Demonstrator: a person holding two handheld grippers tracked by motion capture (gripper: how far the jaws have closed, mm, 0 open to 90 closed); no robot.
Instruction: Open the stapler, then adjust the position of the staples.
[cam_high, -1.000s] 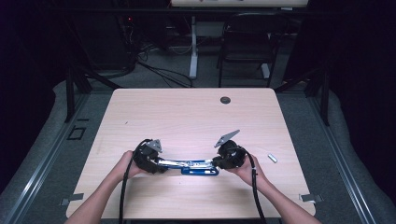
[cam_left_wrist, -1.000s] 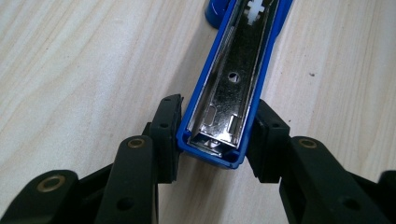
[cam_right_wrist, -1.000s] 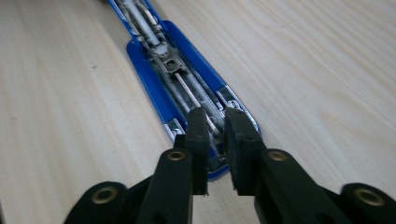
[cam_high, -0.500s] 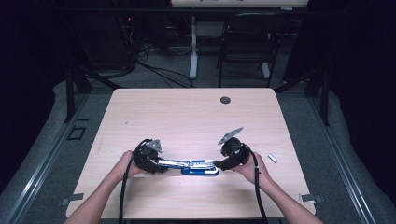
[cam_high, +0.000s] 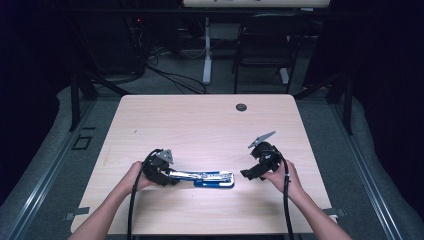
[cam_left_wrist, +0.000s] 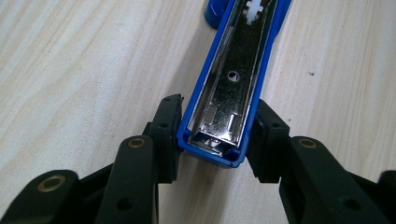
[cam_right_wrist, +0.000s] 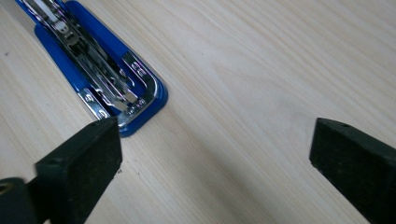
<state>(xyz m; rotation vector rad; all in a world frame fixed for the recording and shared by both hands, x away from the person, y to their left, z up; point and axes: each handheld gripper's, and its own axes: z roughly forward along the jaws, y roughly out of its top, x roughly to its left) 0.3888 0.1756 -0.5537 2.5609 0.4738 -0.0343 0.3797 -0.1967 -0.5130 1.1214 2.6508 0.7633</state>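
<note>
A blue stapler (cam_high: 207, 177) lies folded open and flat on the wooden table (cam_high: 200, 125), near its front edge. My left gripper (cam_high: 171, 175) is shut on the stapler's left end. In the left gripper view both pads press the blue sides of the stapler (cam_left_wrist: 233, 79), with my left gripper (cam_left_wrist: 217, 140) around its metal channel. My right gripper (cam_high: 248, 174) stands just right of the stapler. Its jaws have just been opening and nothing is between them. In the right gripper view the stapler's base end (cam_right_wrist: 116, 93) lies beyond the left pad of my right gripper (cam_right_wrist: 219, 154), with bare wood between the pads.
A small black round cap (cam_high: 241, 107) sits in the table top near the far edge. A dark chair (cam_high: 265, 45) and cables stand on the floor beyond the table. Black cables trail from both grippers toward the front edge.
My right gripper let go of the stapler's right end, opened wide and drew away to the right. The left gripper and the stapler stayed put.
</note>
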